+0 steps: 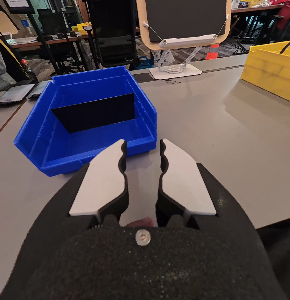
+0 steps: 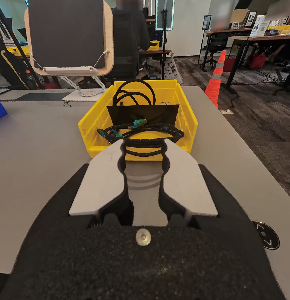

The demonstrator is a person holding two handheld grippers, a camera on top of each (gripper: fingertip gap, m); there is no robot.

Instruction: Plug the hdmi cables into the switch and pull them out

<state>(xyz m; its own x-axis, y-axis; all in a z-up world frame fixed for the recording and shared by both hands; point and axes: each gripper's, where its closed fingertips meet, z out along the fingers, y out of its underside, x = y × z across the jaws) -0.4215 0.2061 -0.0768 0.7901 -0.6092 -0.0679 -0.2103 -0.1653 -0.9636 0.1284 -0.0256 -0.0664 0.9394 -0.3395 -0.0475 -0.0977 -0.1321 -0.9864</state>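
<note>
Left gripper point(image 1: 142, 142) above the grey table point(image 1: 214, 129), jaws spread wide and holding nothing, tips just short of a blue bin point(image 1: 43, 146) (black divider point(image 1: 95, 112) across its middle). Right gripper point(image 2: 143, 142) likewise gaping and holding nothing, aimed at a yellow bin point(image 2: 90, 123). Inside its near compartment, coiled braided cables point(image 2: 157, 134) with green plugs point(image 2: 138, 122); behind its black divider, 1 more black cable point(image 2: 134, 92).

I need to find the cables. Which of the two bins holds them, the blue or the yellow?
The yellow bin, before the right tongs, holds the coiled cables. The blue bin holds only a black divider.
</note>
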